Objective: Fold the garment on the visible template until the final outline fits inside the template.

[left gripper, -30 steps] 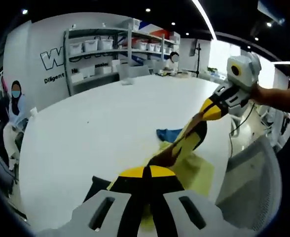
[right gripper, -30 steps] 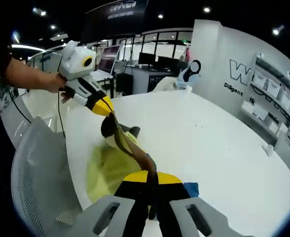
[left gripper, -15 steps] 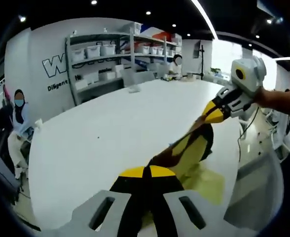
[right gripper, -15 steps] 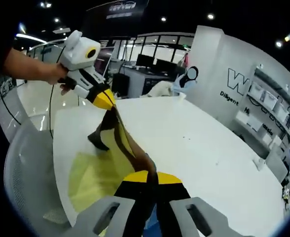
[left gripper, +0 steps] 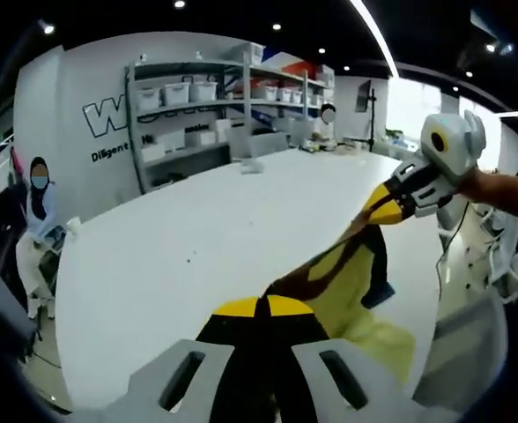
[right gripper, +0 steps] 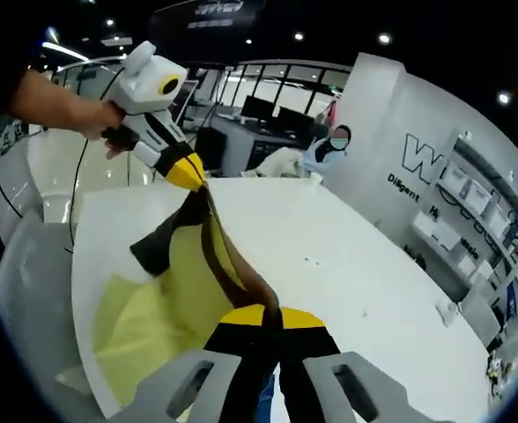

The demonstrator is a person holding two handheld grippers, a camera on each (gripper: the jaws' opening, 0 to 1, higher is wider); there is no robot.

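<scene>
Yellow-and-black garment (left gripper: 347, 269) hangs stretched between your two grippers, lifted off the table (left gripper: 206, 229). Keep the top edge taut and level, then lower it squarely onto the yellow template (right gripper: 140, 322) lying below the right gripper. Left gripper (left gripper: 261, 310): jaws closed on one garment corner. Right gripper (right gripper: 272, 319): jaws closed on the other corner.

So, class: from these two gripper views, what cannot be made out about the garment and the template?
- Template: left gripper view, lifted garment hides most; right gripper view, lower edge cuts it.
- Garment's full outline: bunched, stretched between left gripper and right gripper.
- Grip points: each view's own fingers cover them.
</scene>
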